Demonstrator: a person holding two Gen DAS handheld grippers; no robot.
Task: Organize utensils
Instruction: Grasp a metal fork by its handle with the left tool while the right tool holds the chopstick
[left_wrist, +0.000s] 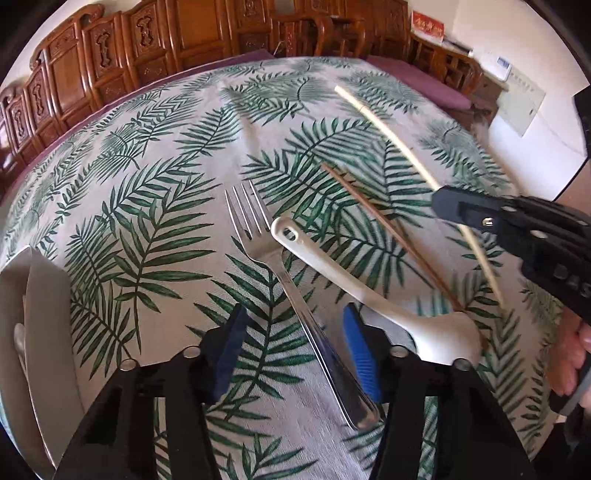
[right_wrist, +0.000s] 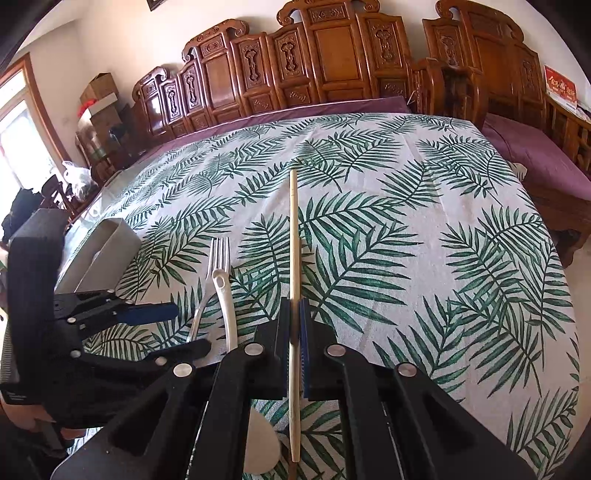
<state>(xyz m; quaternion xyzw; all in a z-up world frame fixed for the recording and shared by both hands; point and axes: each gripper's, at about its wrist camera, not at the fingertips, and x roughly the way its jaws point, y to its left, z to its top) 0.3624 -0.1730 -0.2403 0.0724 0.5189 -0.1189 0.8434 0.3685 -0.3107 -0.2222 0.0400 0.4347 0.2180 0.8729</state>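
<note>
Right gripper (right_wrist: 294, 325): lying at lower centre of the right wrist view, jaws pressing together on a pale chopstick (right_wrist: 294, 258), which is running straight up the frame between the blue pads (right_wrist: 305, 332), lifted off the cloth.

Left gripper (left_wrist: 295, 347): sitting at the bottom of the left wrist view, jaws standing wide apart and gripping nothing; the handle of the fork (left_wrist: 288, 295) is lying on the cloth between its fingers.

White spoon (left_wrist: 369, 291): lying just right of the fork, handle pointing to upper left, bowl at lower right beside the right finger.

Brown chopstick (left_wrist: 388, 236): lying on the cloth right of the spoon, slanting toward its bowl.

Grey holder (right_wrist: 107, 254): standing at the left edge of the frame.

Leaf-print tablecloth (right_wrist: 443, 258): covering the table under everything.

Carved wooden furniture (right_wrist: 332, 66): filling the top of the frame.
</note>
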